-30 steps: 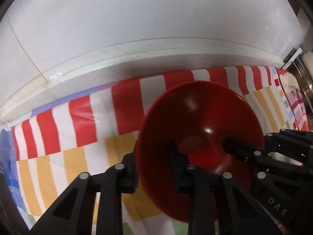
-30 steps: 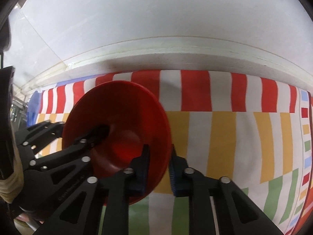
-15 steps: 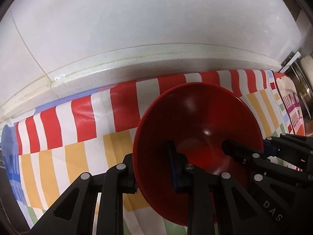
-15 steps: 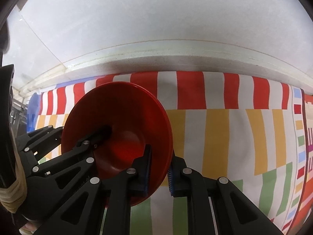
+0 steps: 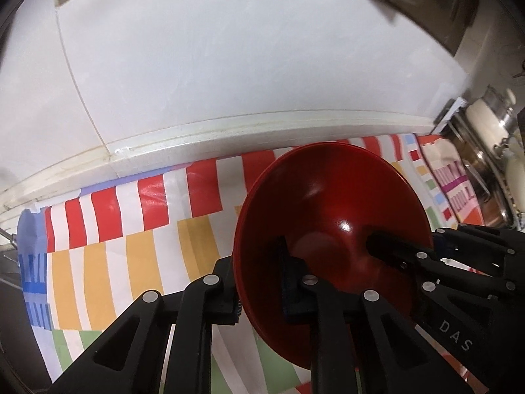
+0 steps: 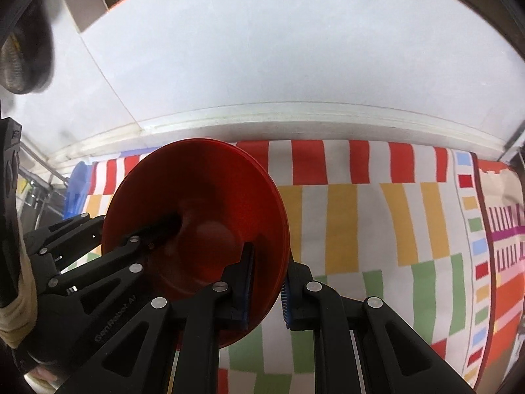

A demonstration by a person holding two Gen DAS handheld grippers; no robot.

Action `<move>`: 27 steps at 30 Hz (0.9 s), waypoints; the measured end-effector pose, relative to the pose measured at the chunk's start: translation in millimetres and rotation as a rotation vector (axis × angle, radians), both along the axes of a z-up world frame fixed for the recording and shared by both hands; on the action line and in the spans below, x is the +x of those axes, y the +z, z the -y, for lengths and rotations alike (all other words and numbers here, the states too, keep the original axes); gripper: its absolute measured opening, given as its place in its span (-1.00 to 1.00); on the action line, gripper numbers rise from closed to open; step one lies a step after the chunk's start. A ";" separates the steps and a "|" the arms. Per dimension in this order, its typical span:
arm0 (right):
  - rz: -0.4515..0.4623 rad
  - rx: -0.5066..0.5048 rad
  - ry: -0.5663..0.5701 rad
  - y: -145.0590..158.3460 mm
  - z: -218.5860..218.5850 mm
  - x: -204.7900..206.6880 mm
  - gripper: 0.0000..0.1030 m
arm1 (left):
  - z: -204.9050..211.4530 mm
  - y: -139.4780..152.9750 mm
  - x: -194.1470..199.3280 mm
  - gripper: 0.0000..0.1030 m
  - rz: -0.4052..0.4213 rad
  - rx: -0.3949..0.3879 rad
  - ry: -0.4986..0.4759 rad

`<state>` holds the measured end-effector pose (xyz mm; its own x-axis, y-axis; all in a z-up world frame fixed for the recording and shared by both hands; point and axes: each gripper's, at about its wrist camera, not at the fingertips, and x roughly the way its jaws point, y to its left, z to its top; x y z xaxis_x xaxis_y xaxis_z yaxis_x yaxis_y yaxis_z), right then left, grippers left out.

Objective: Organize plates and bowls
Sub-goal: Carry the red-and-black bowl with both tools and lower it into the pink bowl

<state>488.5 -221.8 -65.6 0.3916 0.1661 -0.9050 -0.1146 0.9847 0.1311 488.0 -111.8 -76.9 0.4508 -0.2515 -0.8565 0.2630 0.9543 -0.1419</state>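
Both claws pinching red bowl [image 5: 331, 216] rims; bowl now lifted higher off striped worktop [image 5: 137, 259]; carry phase begun.

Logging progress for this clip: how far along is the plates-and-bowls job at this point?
Done: nothing visibly put away. In hand: the red bowl, which looks like a nested stack, is clamped at opposite rims by the left gripper and right gripper, above the striped cloth. Left: setting it down; no destination shows.
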 end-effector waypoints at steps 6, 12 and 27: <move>0.042 0.007 -0.009 19.8 5.3 -29.5 -0.70 | 2.0 18.2 -26.4 -0.69 0.032 -0.029 -0.017; 0.082 0.001 -0.022 38.5 10.8 -59.2 -0.70 | 8.1 33.2 -54.7 -0.69 0.058 -0.037 -0.047; 0.106 -0.002 -0.054 62.2 28.9 -129.1 -0.70 | 26.5 52.2 -124.7 -0.69 0.084 -0.052 -0.095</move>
<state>359.4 -250.7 -3.4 0.4933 0.1401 -0.8585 -0.0743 0.9901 0.1189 363.3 -138.3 -24.7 0.4929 -0.3395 -0.8011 0.3647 0.9166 -0.1641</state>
